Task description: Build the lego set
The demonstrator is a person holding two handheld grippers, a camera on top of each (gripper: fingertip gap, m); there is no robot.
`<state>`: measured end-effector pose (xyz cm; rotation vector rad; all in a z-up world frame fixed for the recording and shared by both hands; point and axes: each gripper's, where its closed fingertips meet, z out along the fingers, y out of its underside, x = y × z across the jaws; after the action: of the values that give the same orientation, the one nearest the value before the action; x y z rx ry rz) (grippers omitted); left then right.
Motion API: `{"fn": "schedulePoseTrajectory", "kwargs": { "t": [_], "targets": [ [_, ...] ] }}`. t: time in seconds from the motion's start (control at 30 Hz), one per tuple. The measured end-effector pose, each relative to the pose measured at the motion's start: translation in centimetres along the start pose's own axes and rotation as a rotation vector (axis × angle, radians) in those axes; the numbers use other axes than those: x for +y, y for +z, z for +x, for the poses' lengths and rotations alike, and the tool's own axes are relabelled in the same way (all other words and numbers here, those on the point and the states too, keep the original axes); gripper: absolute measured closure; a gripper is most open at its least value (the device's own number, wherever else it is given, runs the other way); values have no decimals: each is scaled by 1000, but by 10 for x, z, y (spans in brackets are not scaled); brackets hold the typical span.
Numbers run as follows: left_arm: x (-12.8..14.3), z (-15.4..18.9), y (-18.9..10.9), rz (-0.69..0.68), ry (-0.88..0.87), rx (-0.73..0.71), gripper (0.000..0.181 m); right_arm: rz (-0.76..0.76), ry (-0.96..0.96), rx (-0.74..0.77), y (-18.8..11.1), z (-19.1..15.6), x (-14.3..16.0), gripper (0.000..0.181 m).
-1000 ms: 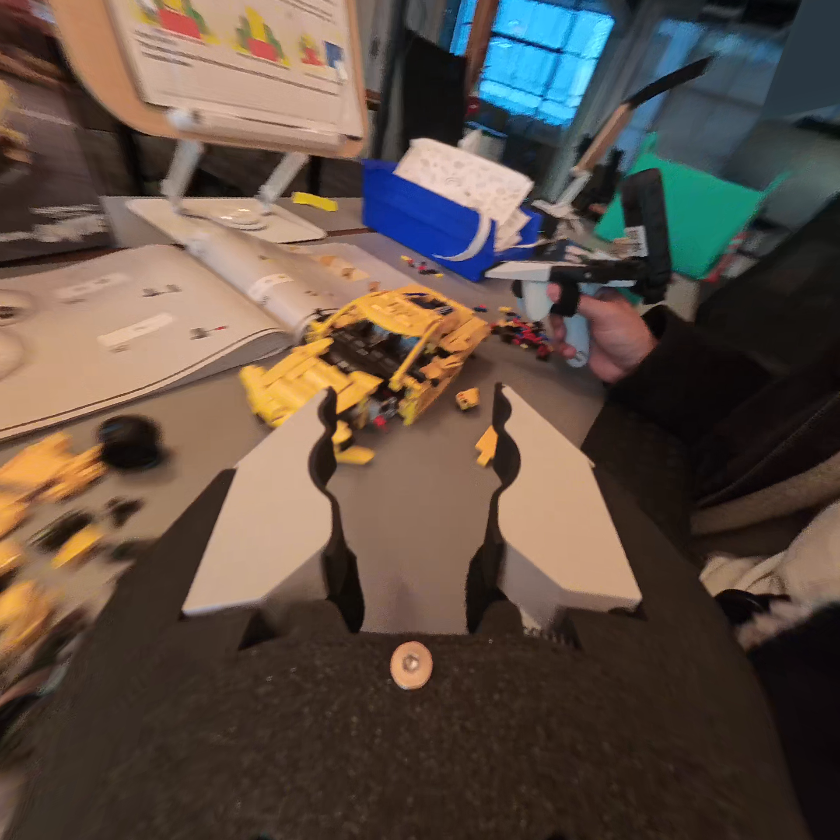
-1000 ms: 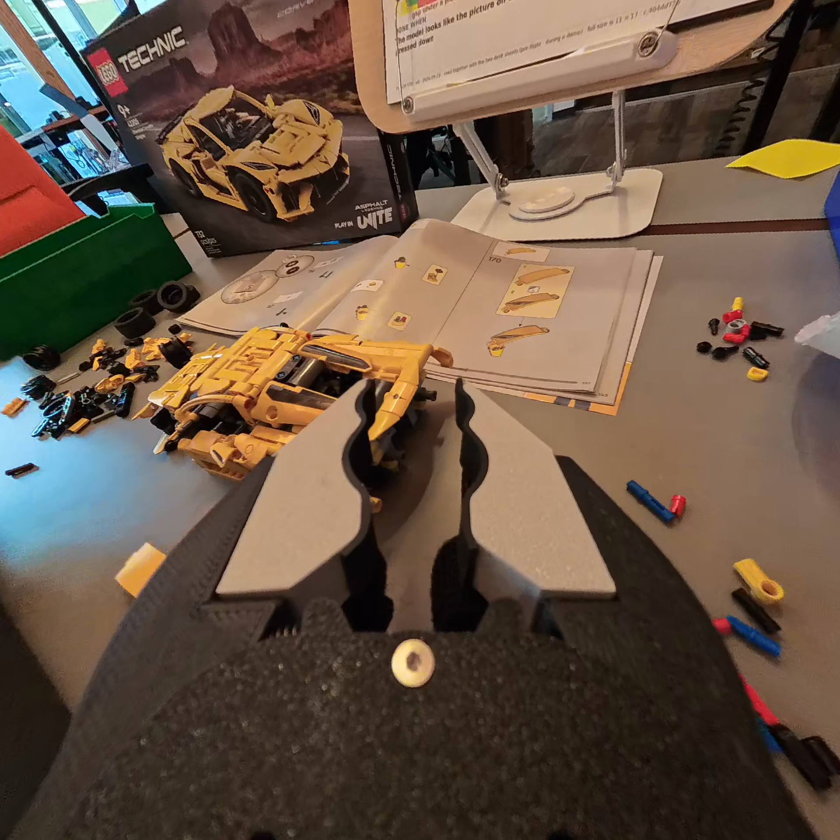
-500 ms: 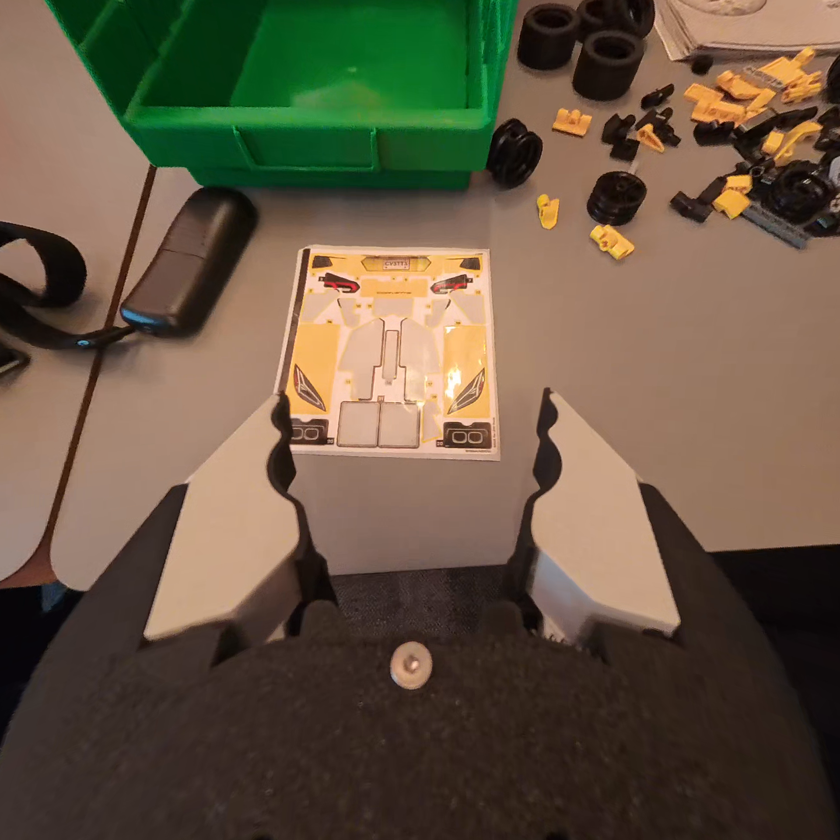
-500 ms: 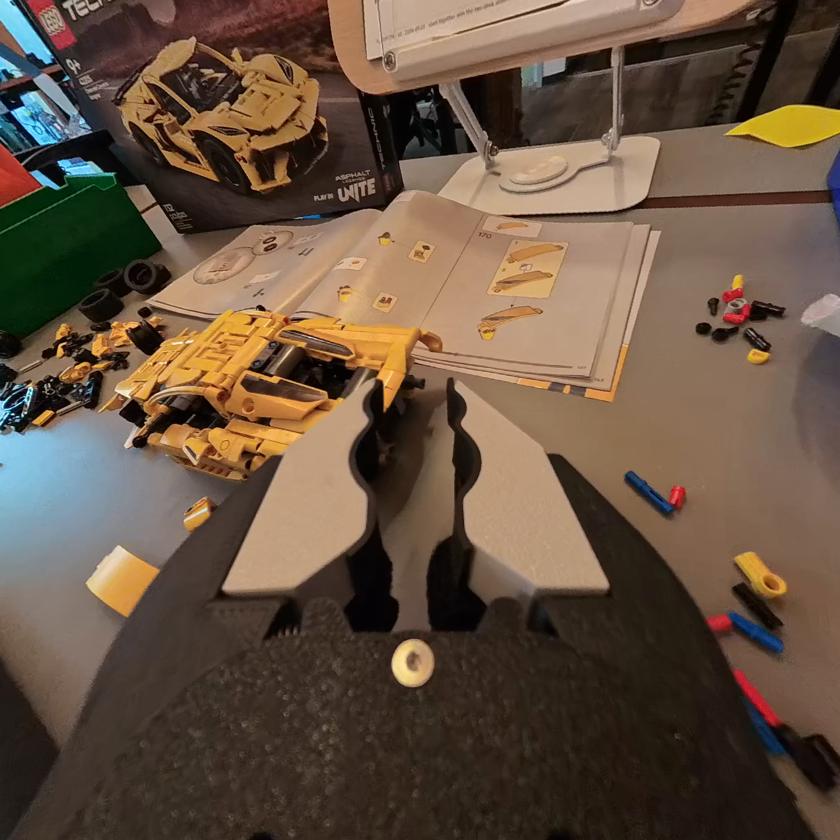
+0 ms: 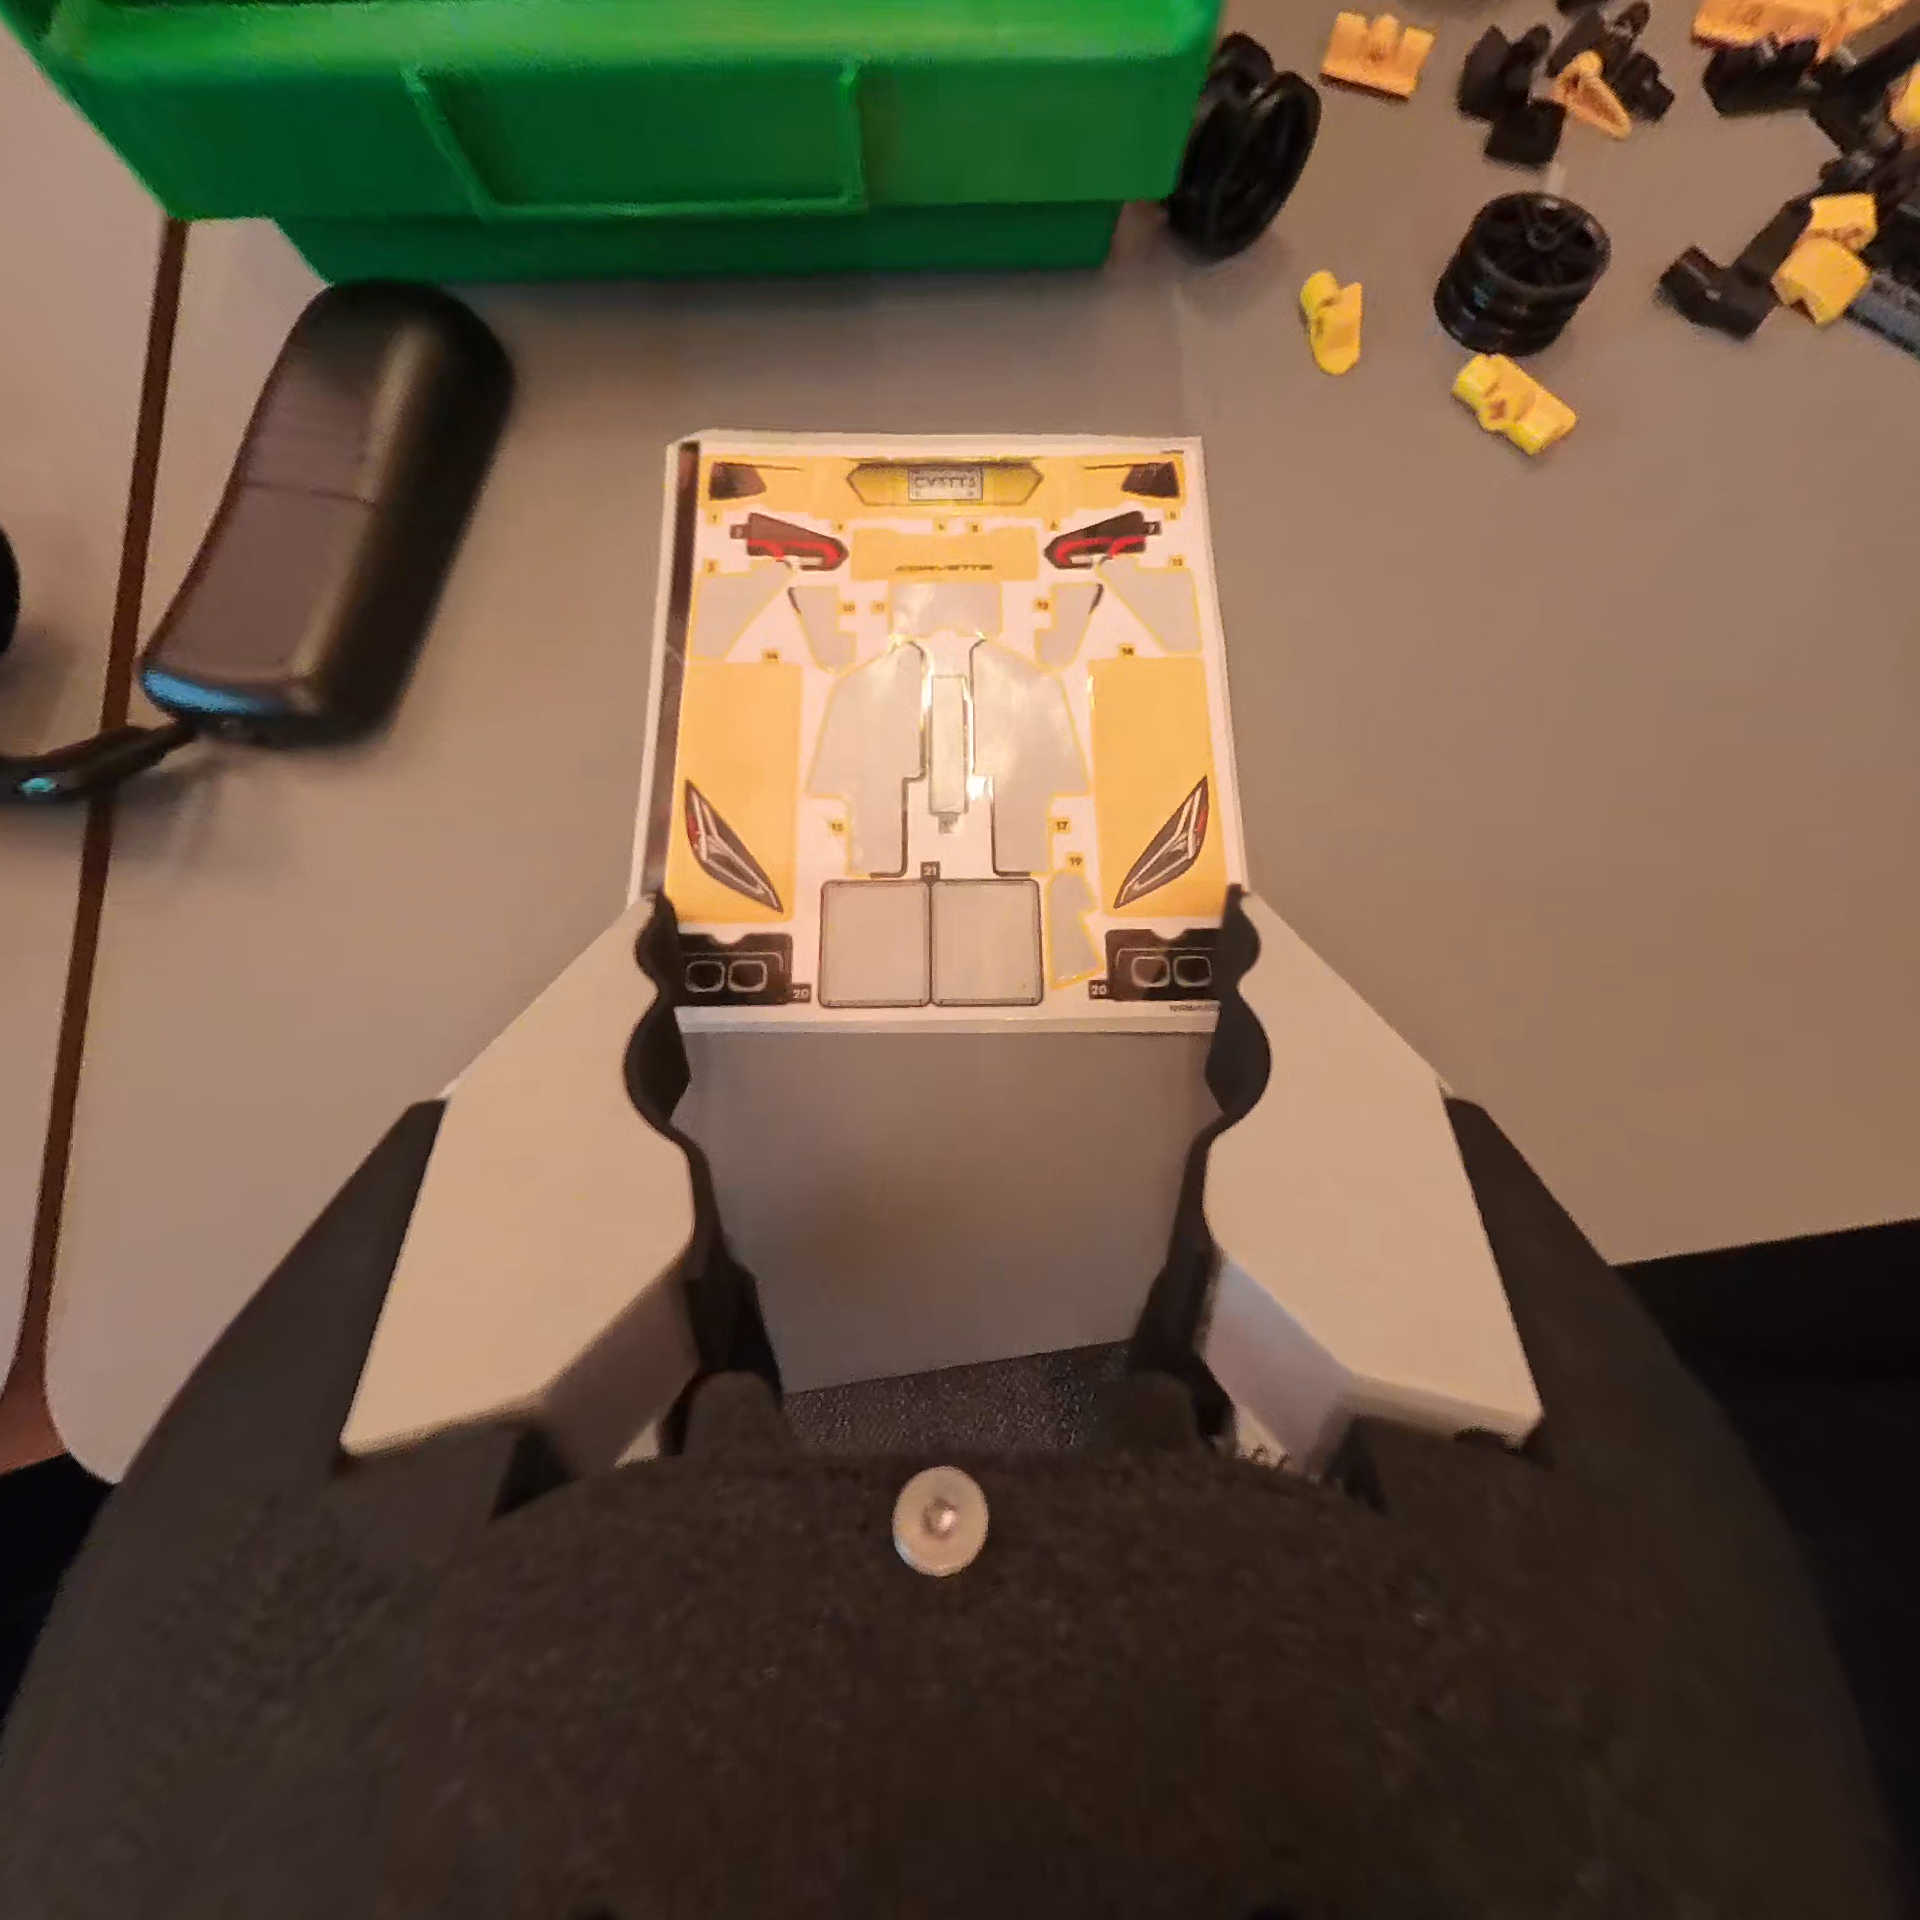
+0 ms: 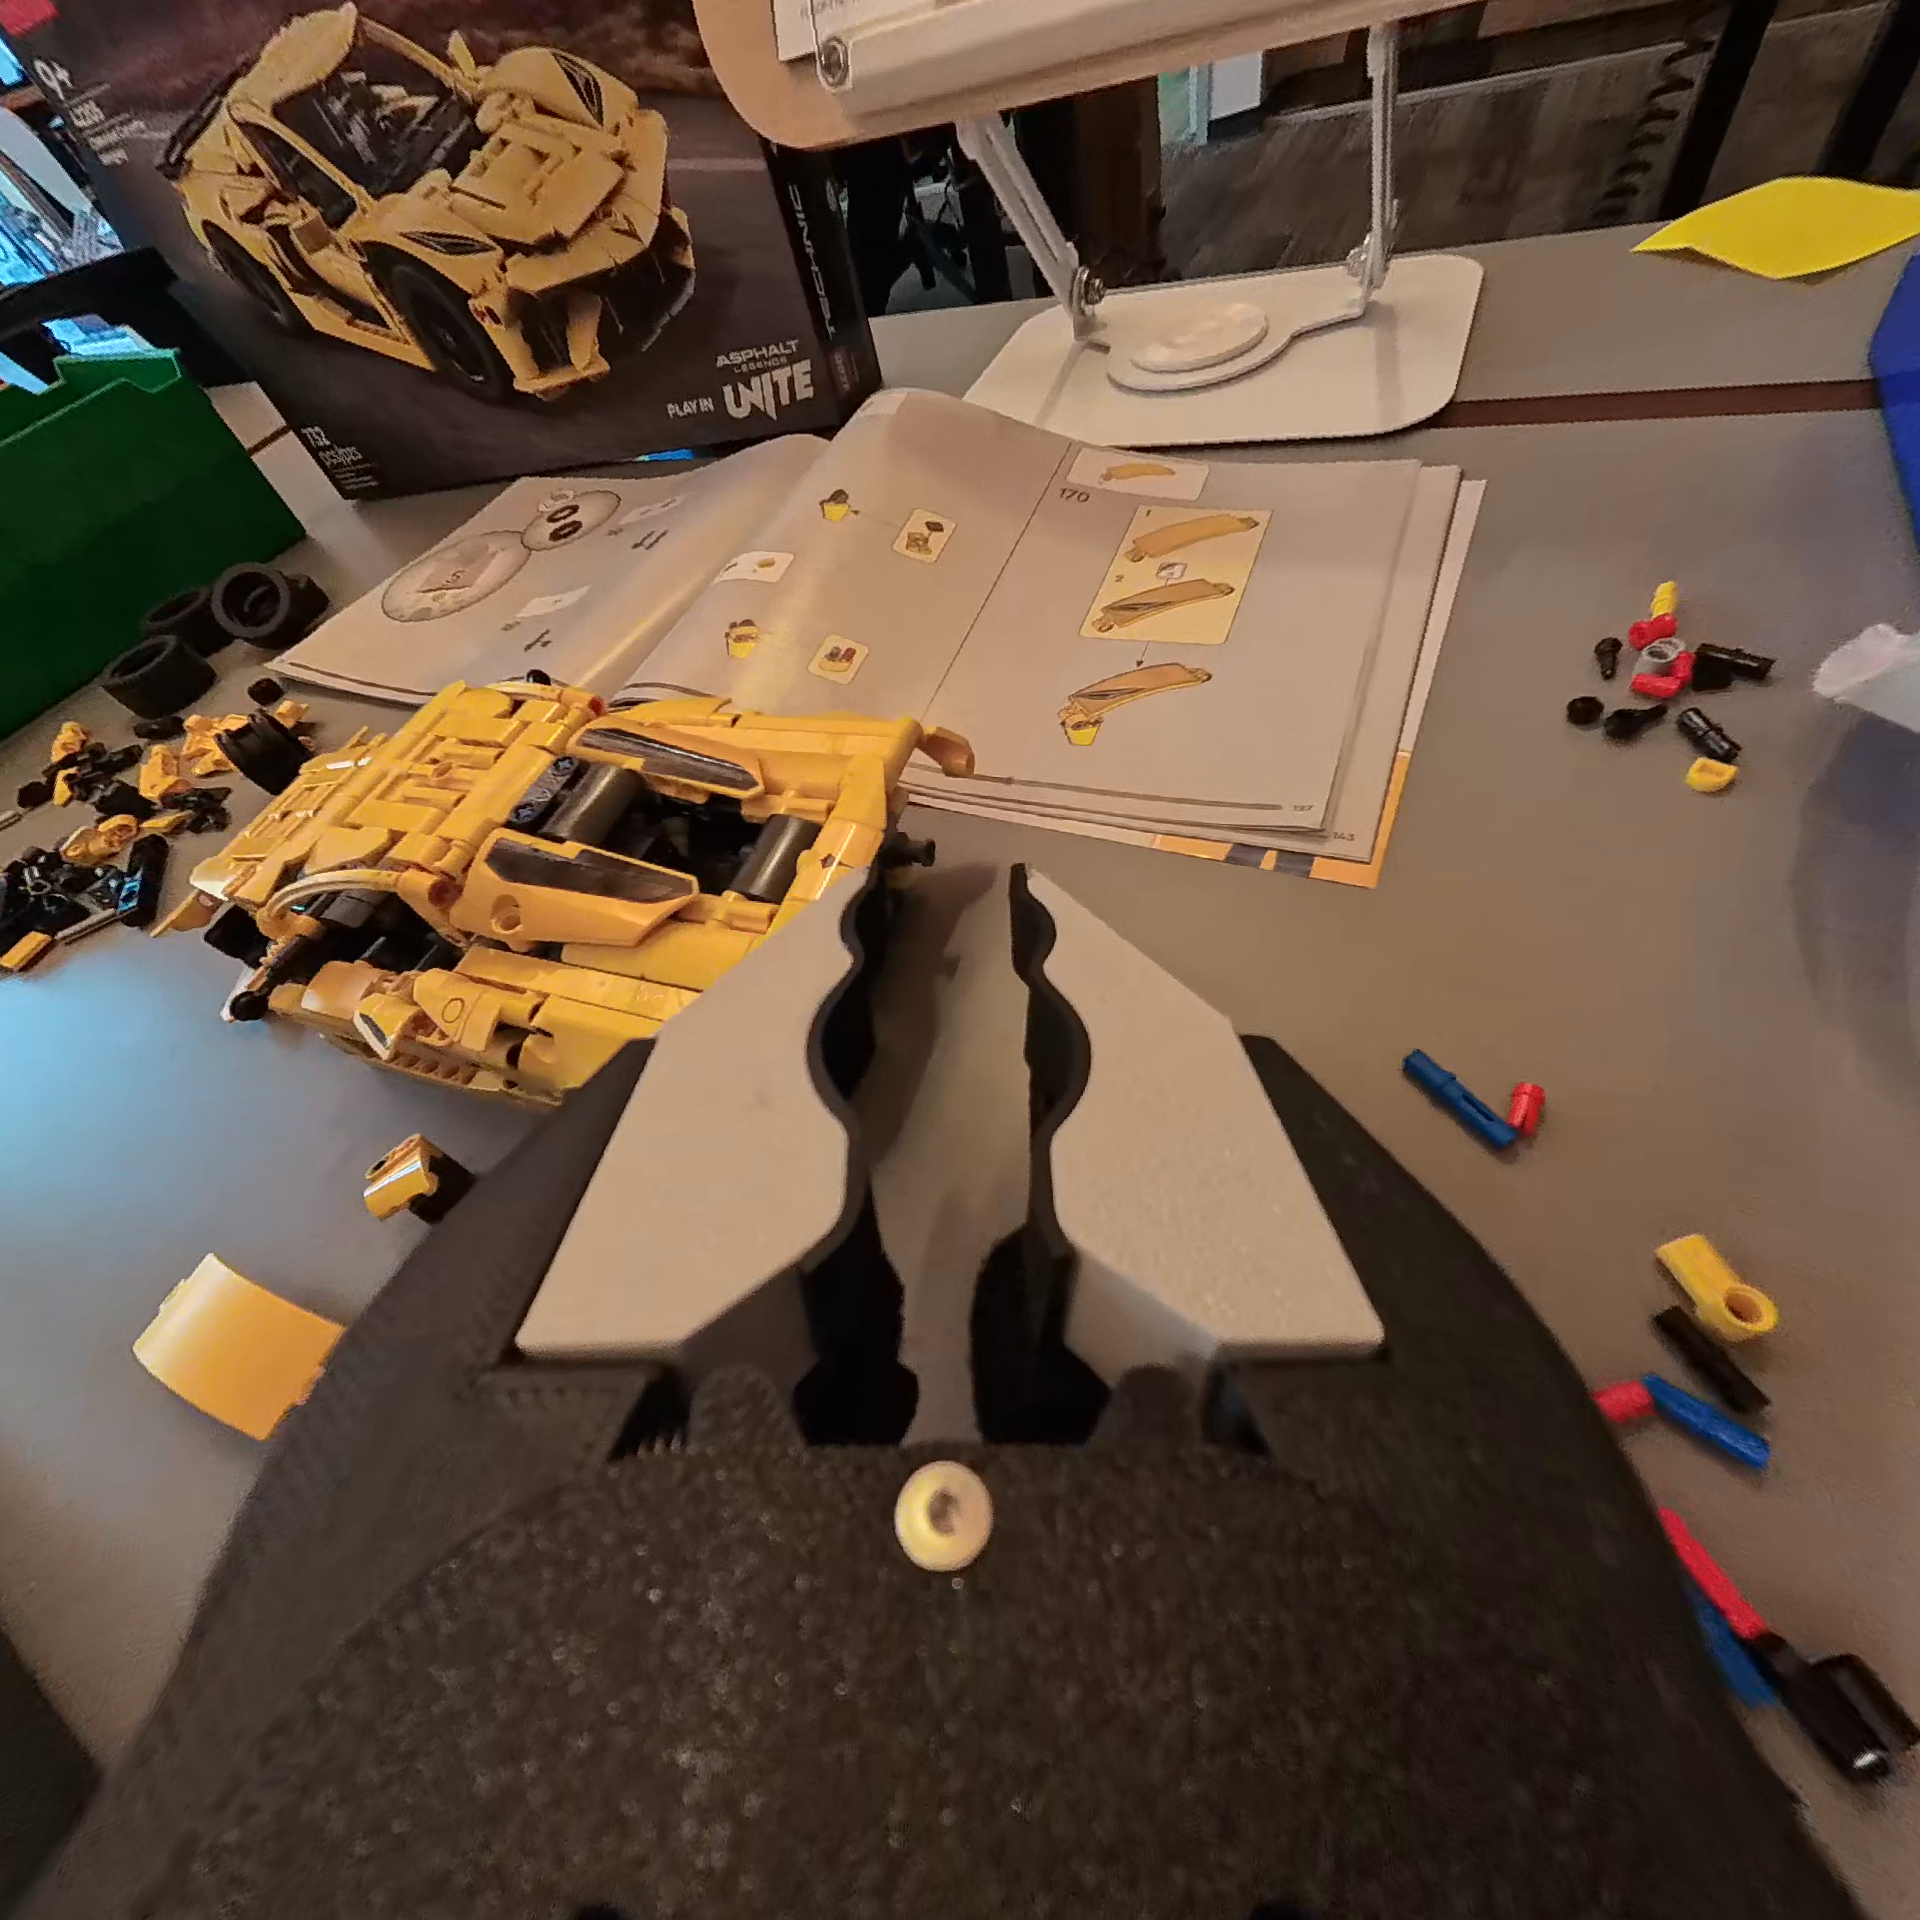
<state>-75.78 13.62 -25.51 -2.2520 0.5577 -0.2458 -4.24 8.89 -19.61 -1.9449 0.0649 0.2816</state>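
A yellow and grey sticker sheet point(image 5: 940, 727) lies flat on the grey table near its front edge. My left gripper point(image 5: 945, 914) is open wide and empty, with its fingertips over the sheet's two near corners. The part-built yellow car point(image 6: 561, 883) lies on the table in front of the open instruction booklet point(image 6: 1039, 623). My right gripper point(image 6: 940, 883) is empty, with its jaws a narrow gap apart, just right of the car's near end. A curved yellow panel point(image 6: 234, 1351) and a small yellow piece point(image 6: 405, 1174) lie left of it.
A green bin point(image 5: 623, 125) stands behind the sheet and a black case point(image 5: 332, 499) lies to its left. Black wheels point(image 5: 1522, 270) and loose yellow parts point(image 5: 1512, 405) lie to the right. The set's box point(image 6: 468, 239), a stand base point(image 6: 1226, 353) and small pins point(image 6: 1662, 675) surround the booklet. There is about 70 cm between the tips of the two grippers. From my right tips it is roughly 15 cm to the small yellow piece point(image 6: 405, 1174); from my left, 55 cm. The curved yellow panel point(image 6: 234, 1351) is about 20 cm from my right fingertips.
My left gripper swung from the car to the sticker sheet, then moved in until its fingertips reached the sheet's near corners. My right gripper's jaws narrowed a little beside the car.
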Motion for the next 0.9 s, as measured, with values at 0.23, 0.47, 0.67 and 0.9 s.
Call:
{"fn": "schedulePoseTrajectory", "kwargs": {
  "t": [0.23,0.47,0.67,0.9],
  "targets": [
    [-3,35,-3,7,113,18,98,0,-4,-9,1,-2,0,161],
    [5,38,-8,14,9,32,120,3,-38,-36,1,-12,-1,162],
    [10,45,-14,20,-1,20,137,-19,-144,-45,3,-27,1,163],
    [10,59,-21,41,60,19,163,-2,-219,-48,-2,-47,-6,167]
  ]
}}
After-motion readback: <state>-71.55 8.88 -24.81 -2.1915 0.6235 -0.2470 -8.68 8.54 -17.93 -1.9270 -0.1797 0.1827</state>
